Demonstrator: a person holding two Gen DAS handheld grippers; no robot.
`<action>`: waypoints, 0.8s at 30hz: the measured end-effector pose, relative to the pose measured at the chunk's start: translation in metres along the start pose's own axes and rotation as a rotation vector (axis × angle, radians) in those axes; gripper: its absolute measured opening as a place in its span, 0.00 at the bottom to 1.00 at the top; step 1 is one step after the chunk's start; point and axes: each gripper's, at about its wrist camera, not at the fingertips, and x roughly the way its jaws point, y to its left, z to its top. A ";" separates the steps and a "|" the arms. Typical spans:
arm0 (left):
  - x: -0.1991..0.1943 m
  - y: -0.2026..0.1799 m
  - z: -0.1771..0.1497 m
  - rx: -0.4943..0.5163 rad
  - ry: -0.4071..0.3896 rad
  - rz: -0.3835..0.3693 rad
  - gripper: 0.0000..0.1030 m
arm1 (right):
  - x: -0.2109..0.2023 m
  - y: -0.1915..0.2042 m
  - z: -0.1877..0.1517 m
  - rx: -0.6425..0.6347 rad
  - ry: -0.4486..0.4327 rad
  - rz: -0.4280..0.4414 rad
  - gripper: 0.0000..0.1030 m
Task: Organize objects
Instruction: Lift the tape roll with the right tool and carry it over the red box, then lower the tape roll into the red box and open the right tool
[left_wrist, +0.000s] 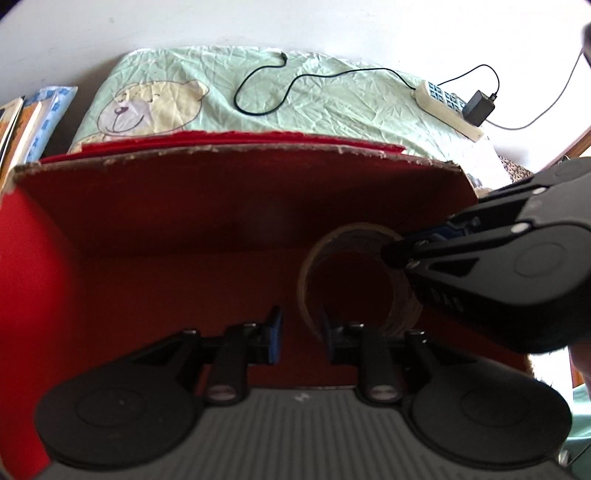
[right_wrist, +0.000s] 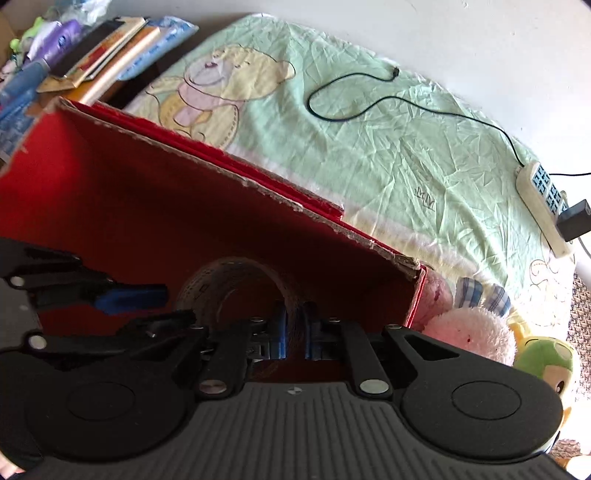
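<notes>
The right claw (right_wrist: 294, 334) is clamped on the wall of a tape roll (right_wrist: 236, 286), holding it upright inside the red box (right_wrist: 110, 192) on the bed (right_wrist: 406, 155), seemingly to set it down, while the left claw (left_wrist: 299, 334) waits spread apart and empty beside it.

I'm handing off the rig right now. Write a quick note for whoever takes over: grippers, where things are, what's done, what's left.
Right gripper: shut on the tape roll, pinching its wall, roll held upright inside the red box.
Left gripper: open, empty, inside the box next to the roll.
Done: the roll is inside the box but not released; whether it rests on the floor of the box cannot be told.
Left: set the roll down and let go. Outside the box on the bed: pink plush and green plush beside it, black cable, power strip. Probably the plush toys next.
</notes>
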 end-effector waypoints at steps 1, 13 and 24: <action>-0.002 0.000 -0.001 0.009 -0.007 0.001 0.24 | 0.001 0.000 0.000 -0.005 -0.001 -0.004 0.06; -0.017 0.028 -0.009 0.071 -0.035 0.199 0.25 | -0.010 -0.004 0.001 -0.003 -0.054 -0.068 0.27; -0.018 0.035 -0.009 0.025 -0.061 0.279 0.35 | -0.015 -0.004 0.003 0.198 -0.002 0.312 0.26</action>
